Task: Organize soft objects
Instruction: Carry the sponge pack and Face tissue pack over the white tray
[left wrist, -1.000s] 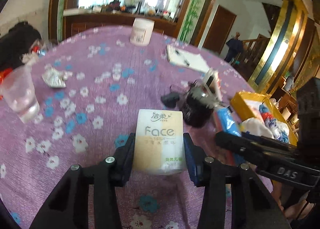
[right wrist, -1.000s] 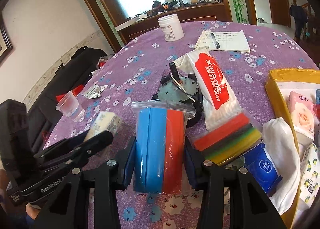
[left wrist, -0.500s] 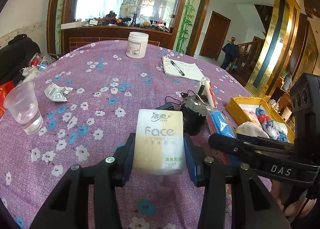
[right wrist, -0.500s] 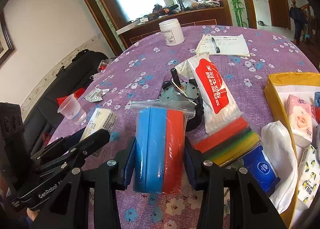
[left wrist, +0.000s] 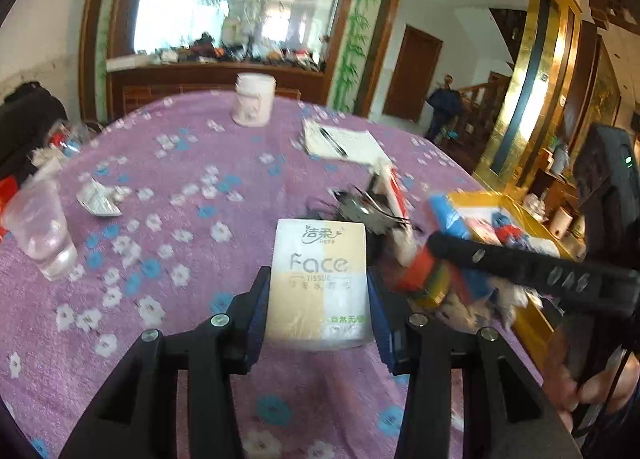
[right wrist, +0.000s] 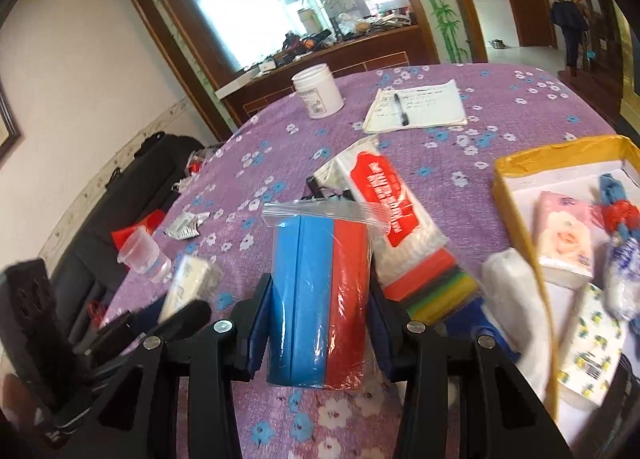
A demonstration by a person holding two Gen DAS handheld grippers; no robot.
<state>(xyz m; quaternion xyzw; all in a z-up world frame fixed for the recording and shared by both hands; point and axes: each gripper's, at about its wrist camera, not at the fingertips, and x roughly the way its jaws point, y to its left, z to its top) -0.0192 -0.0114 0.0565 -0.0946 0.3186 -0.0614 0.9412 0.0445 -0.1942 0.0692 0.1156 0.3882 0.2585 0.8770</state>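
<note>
With a motor part (right wrist: pixel 320 189) and wipes pack (right wrist: pixel 384 203) crowding ahead, we are clamping our left gripper (left wrist: pixel 318 309) on an upright tissue pack (left wrist: pixel 318 279) and our right gripper (right wrist: pixel 318 323) on an upright sponge bag (right wrist: pixel 320 299), above the purple tablecloth (left wrist: pixel 180 163).

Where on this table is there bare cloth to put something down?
Free: the purple cloth between the white jar, the foil scrap and the plastic cup; also beyond the notepad, toward the far edge. Crowded: around the red-and-white pack, sponge stack and yellow box.
</note>
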